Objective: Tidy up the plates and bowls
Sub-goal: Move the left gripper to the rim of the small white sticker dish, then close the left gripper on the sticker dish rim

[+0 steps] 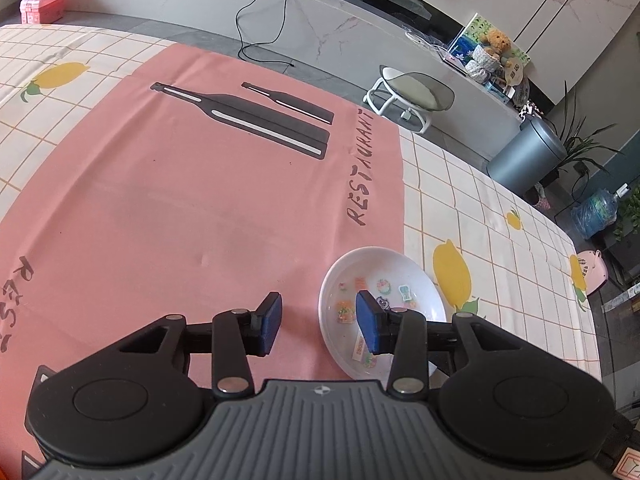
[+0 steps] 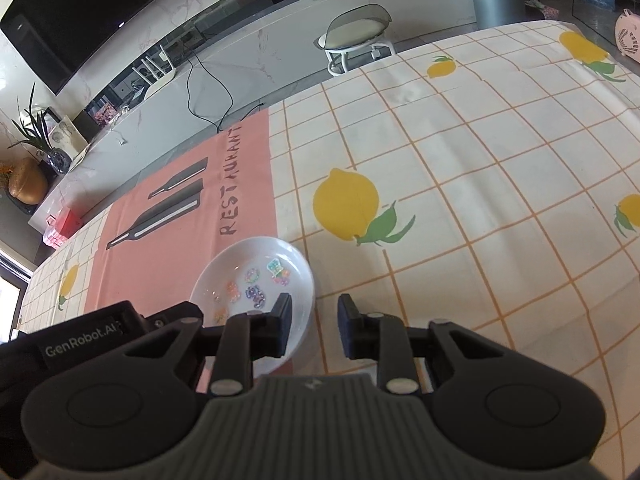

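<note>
The pink mat has the word "RESTAURANT" on it in dark letters, next to two drawn black bottles. A few more dark letters sit at its near left edge, cut off. On your left tongs' body, seen from the right camera, you can read "GenRobot.AI".

The mat lies on a cream checked cloth with yellow lemons that covers the worktop. Past the worktop are a white stool, a gray bin, a black cable and a pink box.

The white bowl sits at the mat's right edge, partly on the checked cloth. It is shallow, with small bright stickers inside.

Your left tongs are open and hold nothing. One blue pad is over the bowl; the other is over the mat.

Your right tongs are open a little and hold nothing. The bowl's right rim lies between the jaws.
</note>
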A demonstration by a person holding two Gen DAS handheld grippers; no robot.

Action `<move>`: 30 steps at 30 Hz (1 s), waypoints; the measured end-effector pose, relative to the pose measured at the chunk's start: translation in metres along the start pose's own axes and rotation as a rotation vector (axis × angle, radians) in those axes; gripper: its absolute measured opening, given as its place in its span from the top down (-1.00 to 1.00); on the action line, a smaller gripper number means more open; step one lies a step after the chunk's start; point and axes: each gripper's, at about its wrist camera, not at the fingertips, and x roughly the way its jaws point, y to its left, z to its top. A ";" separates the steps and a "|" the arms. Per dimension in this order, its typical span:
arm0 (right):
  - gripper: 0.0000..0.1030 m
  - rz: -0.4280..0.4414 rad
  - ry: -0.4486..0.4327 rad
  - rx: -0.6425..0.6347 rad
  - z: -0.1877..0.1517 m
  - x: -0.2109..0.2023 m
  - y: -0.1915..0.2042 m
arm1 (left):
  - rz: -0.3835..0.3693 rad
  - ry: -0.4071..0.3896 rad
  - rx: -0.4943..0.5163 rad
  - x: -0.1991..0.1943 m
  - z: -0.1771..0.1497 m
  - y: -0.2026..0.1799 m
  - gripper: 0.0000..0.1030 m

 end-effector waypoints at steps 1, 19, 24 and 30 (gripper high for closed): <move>0.83 -0.001 -0.001 -0.003 0.000 0.001 0.001 | -0.001 -0.001 0.000 0.001 0.000 0.000 0.11; 1.00 0.023 -0.018 -0.018 -0.011 -0.021 0.005 | -0.013 -0.028 0.028 -0.028 -0.010 -0.004 0.89; 1.00 0.040 -0.025 -0.021 -0.021 -0.045 0.007 | -0.022 -0.028 0.019 -0.051 -0.021 -0.001 0.90; 1.00 0.062 -0.039 -0.017 -0.044 -0.079 0.009 | -0.054 -0.029 0.014 -0.085 -0.039 0.008 0.90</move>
